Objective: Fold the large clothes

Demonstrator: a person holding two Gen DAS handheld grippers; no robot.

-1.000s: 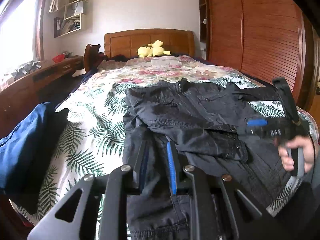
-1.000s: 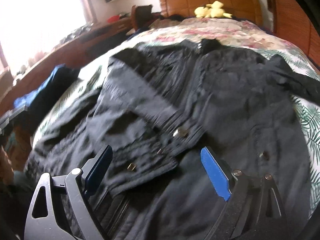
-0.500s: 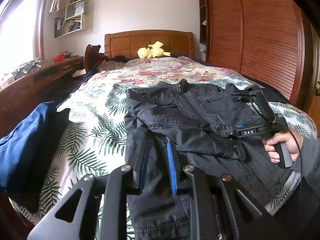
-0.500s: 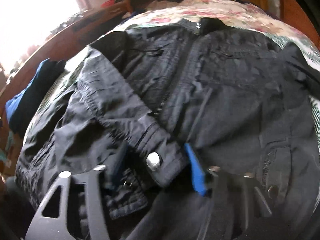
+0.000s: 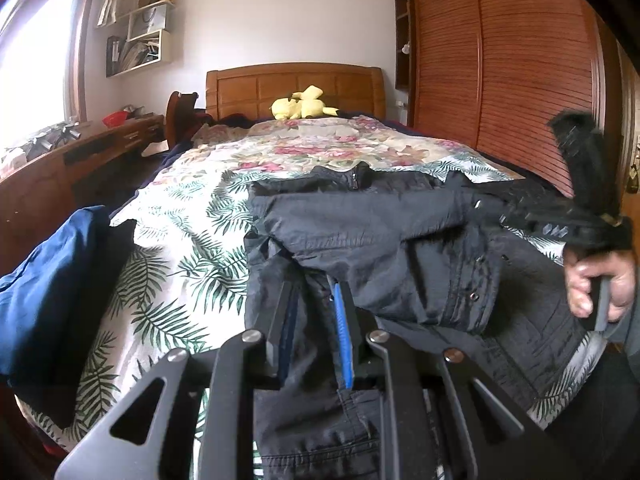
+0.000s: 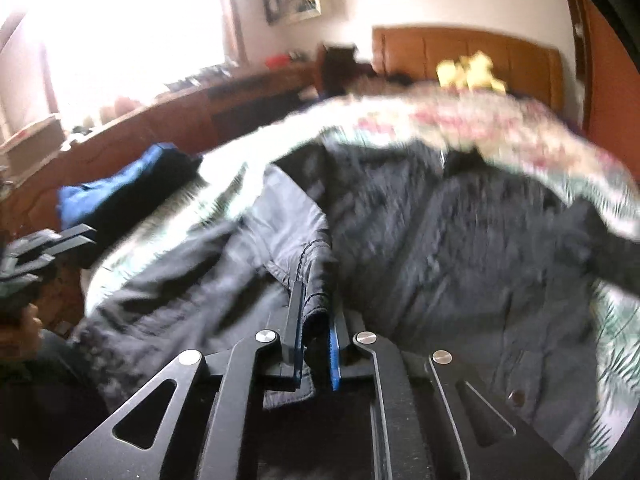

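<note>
Black jacket [image 6: 440,248] motion-blurred, hem cut off.

Both wrist views low, close over jacket [image 5: 400,240], facing headboard [image 5: 294,86]; shared: jacket, bed, plush.

Daylit from a window [image 5: 36,60] on the left, blown out to white glare [image 6: 120,28] in the right wrist view. Left wrist view sharp; right wrist view smeared with motion blur. Fisheye-bent edges, dark vignetted corners.
</note>
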